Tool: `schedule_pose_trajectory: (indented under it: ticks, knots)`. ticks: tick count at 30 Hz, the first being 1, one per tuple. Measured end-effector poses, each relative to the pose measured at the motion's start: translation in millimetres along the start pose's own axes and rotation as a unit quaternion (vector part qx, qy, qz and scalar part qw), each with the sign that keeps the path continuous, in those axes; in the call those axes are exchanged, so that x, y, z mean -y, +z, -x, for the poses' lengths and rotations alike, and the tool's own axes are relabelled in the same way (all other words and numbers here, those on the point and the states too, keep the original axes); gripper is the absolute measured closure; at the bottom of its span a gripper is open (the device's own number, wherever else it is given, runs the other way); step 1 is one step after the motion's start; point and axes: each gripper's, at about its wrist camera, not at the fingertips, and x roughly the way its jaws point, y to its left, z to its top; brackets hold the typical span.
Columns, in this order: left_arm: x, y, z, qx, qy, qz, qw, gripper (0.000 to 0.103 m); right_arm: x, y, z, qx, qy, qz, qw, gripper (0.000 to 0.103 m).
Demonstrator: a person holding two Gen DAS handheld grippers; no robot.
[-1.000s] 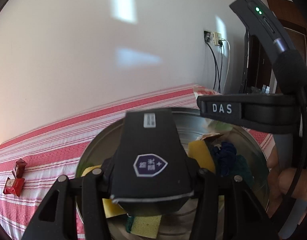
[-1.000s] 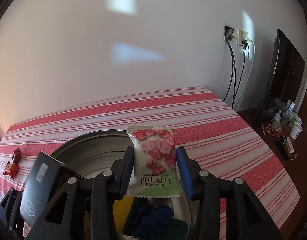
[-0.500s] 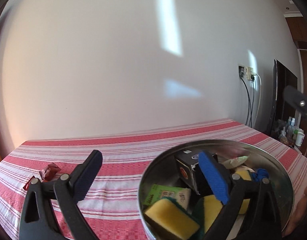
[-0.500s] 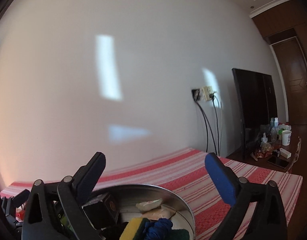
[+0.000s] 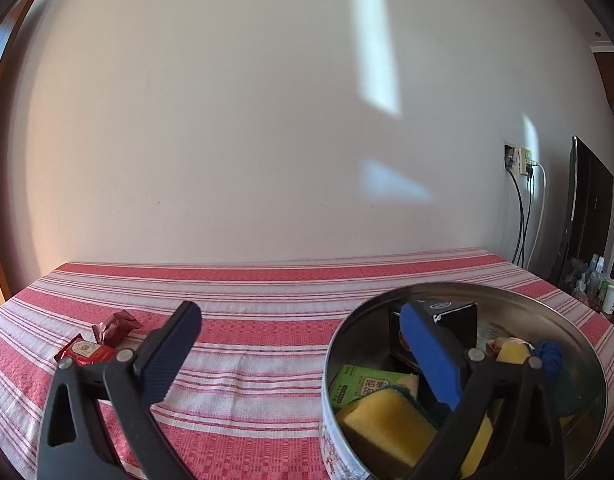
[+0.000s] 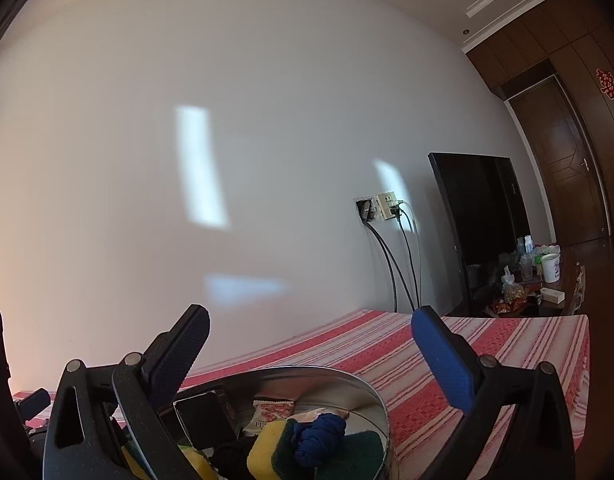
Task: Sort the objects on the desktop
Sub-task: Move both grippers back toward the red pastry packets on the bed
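A round metal tin stands on the red striped tablecloth. It holds a black box, a green packet, yellow sponges and a blue cloth. In the right wrist view the tin also shows a pink flowered snack packet, the black box and the blue cloth. My left gripper is open and empty, its right finger over the tin. My right gripper is open and empty above the tin.
Two red wrapped candies lie on the cloth at the left. A white wall rises behind the table. Wall sockets with cables, a dark screen and a cluttered side table stand to the right.
One second ago the left gripper held the black box and the right held the pink snack packet. Both now lie in the tin. Both grippers have opened and lifted back.
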Motion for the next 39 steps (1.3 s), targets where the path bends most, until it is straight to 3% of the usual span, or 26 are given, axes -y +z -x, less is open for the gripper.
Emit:
schedule_pose_trajectory:
  ticks: [6, 22, 33, 39]
  knots:
    - [-1, -2, 1, -0.001, 0.004, 0.001, 1.0000, 0.001, -8, -1, 11, 0.020, 0.003, 0.031, 0.999, 0.000]
    - [-15, -2, 7, -0.002, 0.000, 0.020, 0.9998, 0.001, -35, -6, 17, 0.008, 0.042, 0.044, 0.998, 0.000]
    - [-76, -3, 6, -0.005, 0.069, 0.028, 0.9972, 0.001, -80, -18, 12, -0.030, 0.102, 0.030, 0.994, 0.000]
    - [-113, -3, 4, -0.007, 0.104, 0.028, 0.9941, 0.001, -116, -30, 3, -0.076, 0.139, 0.043, 0.987, 0.000]
